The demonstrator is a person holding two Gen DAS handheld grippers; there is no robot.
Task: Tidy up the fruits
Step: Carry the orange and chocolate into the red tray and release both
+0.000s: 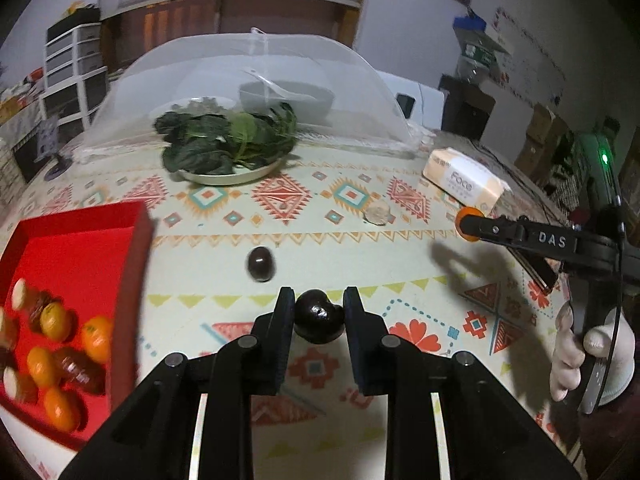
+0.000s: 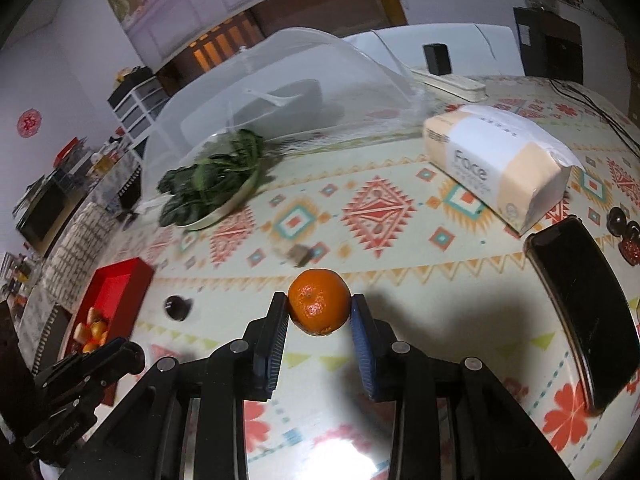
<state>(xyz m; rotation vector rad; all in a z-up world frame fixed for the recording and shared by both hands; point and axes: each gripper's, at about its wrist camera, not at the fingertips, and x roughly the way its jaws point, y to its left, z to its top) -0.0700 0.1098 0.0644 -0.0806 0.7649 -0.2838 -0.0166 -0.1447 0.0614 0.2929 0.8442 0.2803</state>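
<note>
Left gripper (image 1: 319,307) is clamped down on a dark, glossy fruit (image 1: 319,315), prob. a plum or date. The jaws are nearly together, pads on its left and right sides, and the fruit sits right at the tips, off the table (image 1: 360,240).

Right gripper (image 2: 319,307) has a tangerine (image 2: 319,300) between its pads, jaws set to the fruit's width and touching both sides; also at the tips, above the table.

Red box (image 1: 80,256) lies at the table's left w/ tangerines and brown fruits already in it. One more dark fruit (image 1: 261,264) is loose on the table, between box and left gripper. A couple of dark ones (image 2: 624,228) sit at the far right edge in the right wrist view, next to a black phone-like slab (image 2: 580,312).

Handling, as a judgement:
- Both fruits are light.
- Dark one is smooth and shiny, so likely slippery; it's small and lumpy, and a tip hold could let it squirt out. Best held across the fattest part.
- Tangerine has soft, grippy skin that bruises if squeezed; hold it at the equator w/ gentle pressure. It's round, so it'll roll if dropped outside the box.

Other stuff: plate of greens (image 1: 228,144) under a mesh cover (image 1: 256,80), tissue pack (image 2: 492,160).
</note>
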